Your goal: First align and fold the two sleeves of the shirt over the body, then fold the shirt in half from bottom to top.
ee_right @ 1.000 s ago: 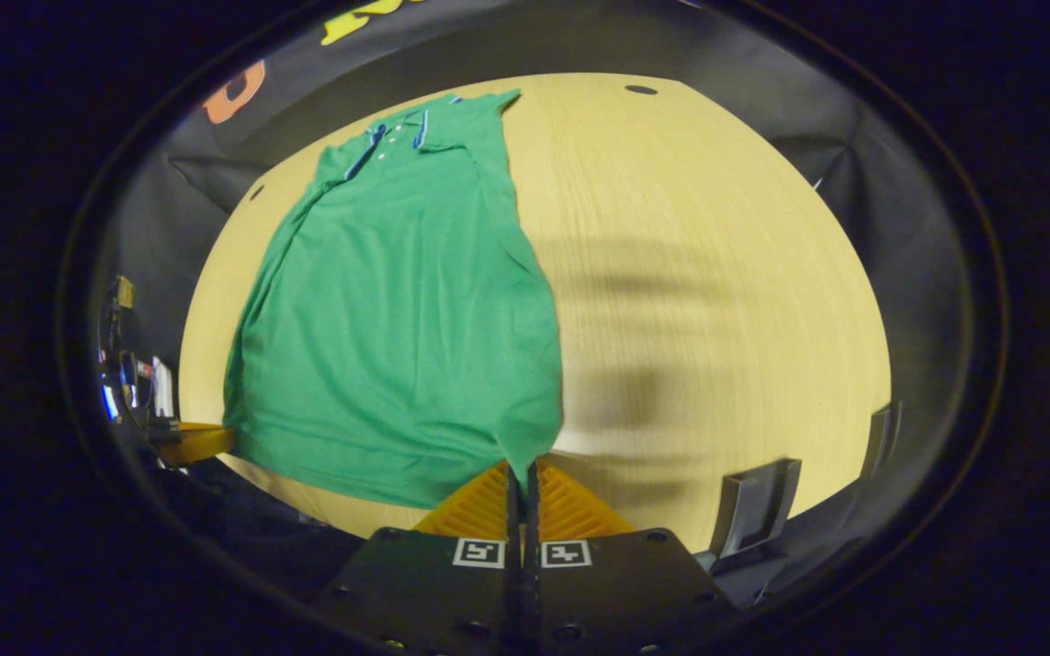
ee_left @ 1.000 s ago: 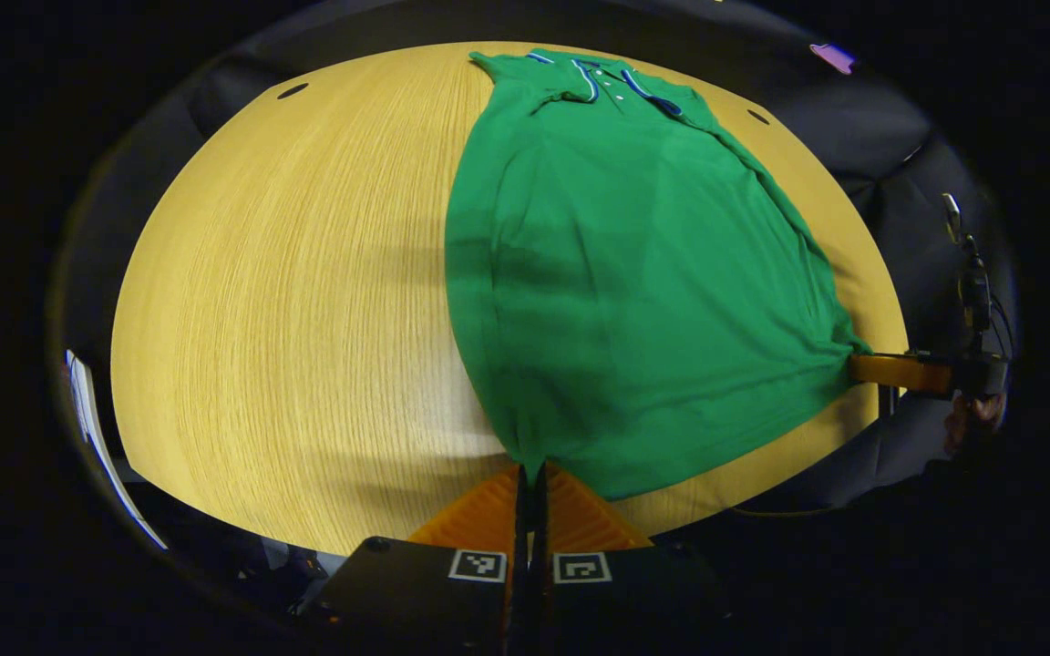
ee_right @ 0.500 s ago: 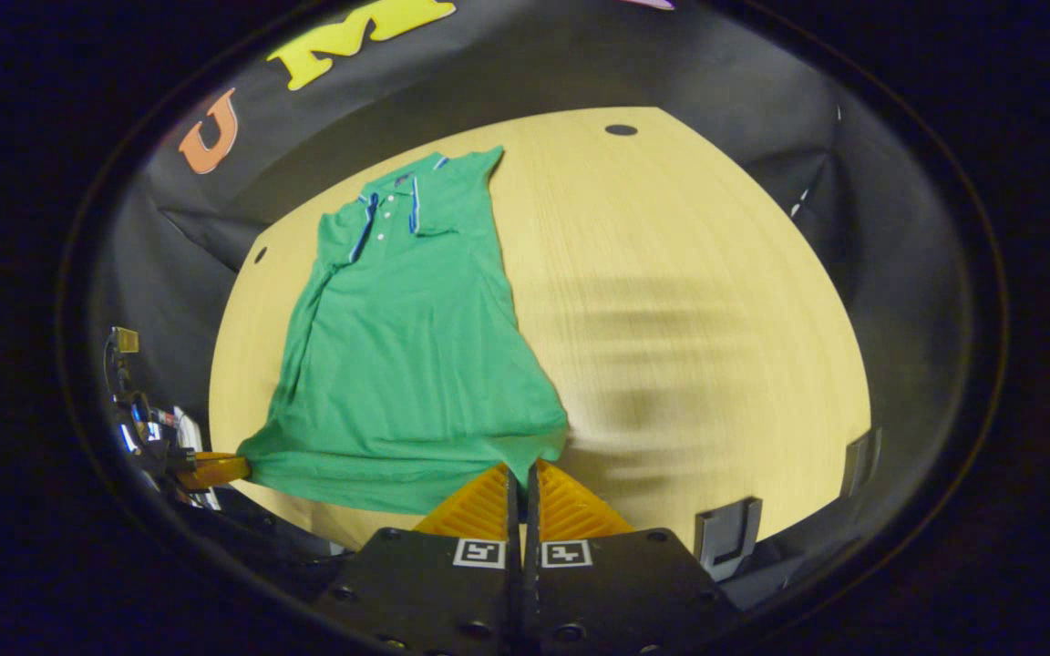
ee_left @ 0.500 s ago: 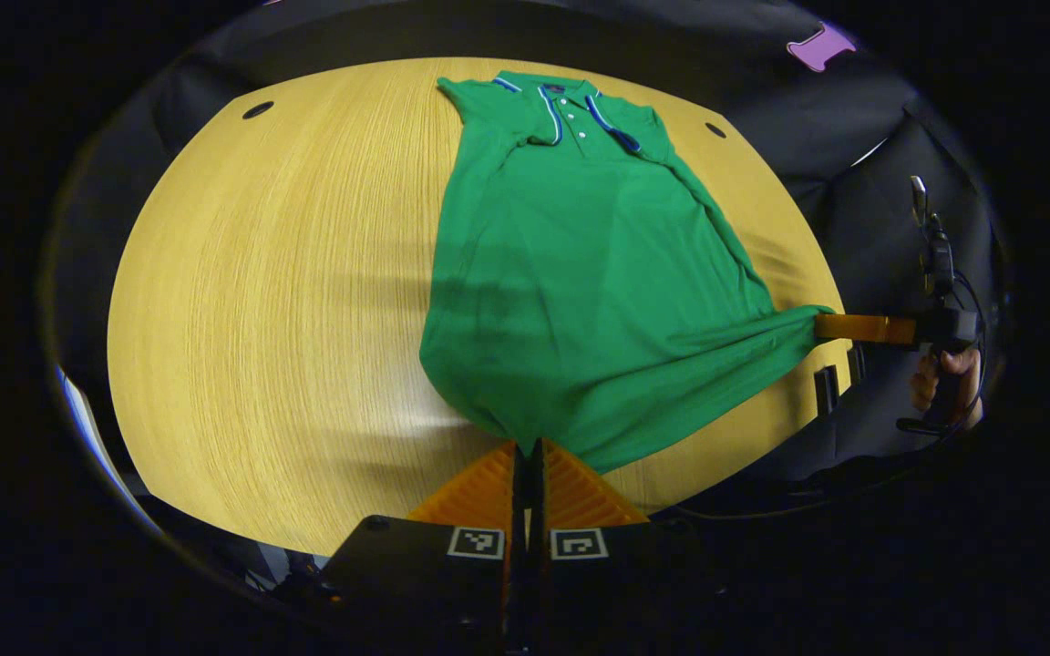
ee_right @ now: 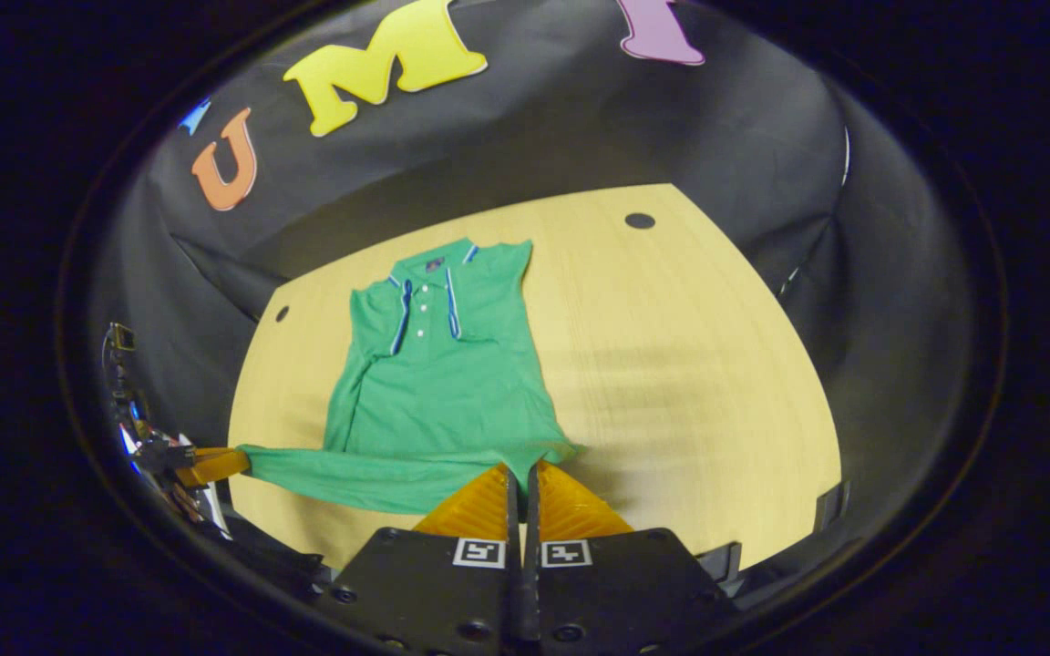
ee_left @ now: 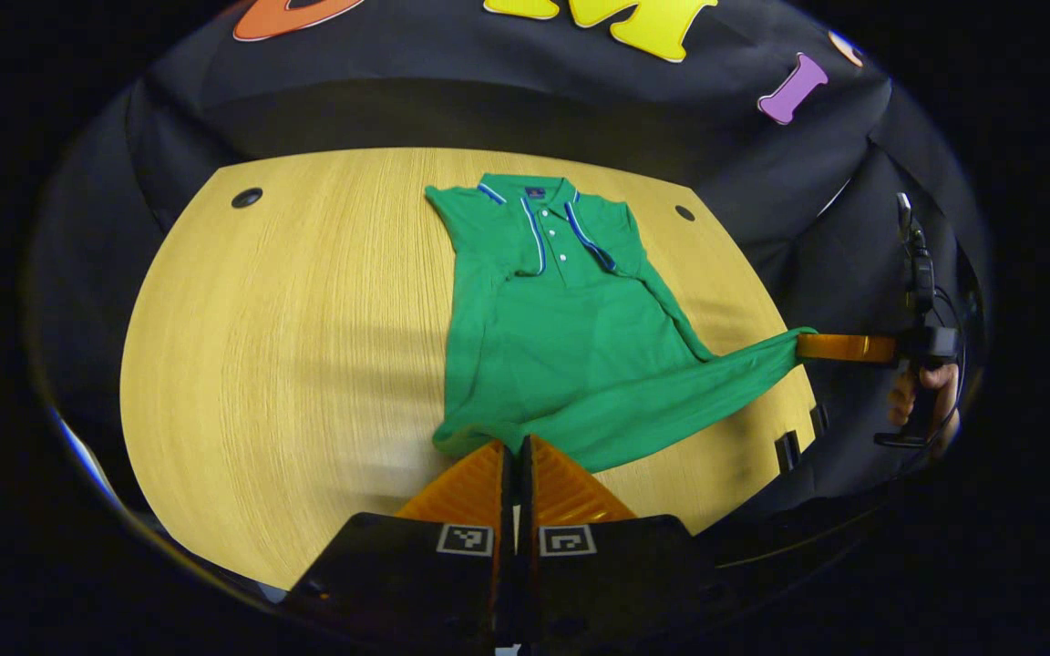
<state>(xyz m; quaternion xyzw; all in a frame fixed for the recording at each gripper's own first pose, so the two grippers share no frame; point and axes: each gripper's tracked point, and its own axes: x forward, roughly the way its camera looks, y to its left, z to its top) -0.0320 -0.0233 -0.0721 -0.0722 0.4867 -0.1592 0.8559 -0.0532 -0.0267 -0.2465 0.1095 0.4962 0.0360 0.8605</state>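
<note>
2 tools (ee_left: 516,446) (ee_right: 521,469) on shirt (ee_left: 571,346) hem

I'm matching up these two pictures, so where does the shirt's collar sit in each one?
Left gripper view: the collar is above centre, at the shirt's far end.
Right gripper view: the collar is left of centre, upper middle.
Shared landmark: the collar's white buttons, near and.

I see a pale wooden table (ee_left: 288,346) with dark round holes (ee_left: 247,197) near its far corners — black cloth wall (ee_right: 534,146) draped behind, soft shadows across the wood.
</note>
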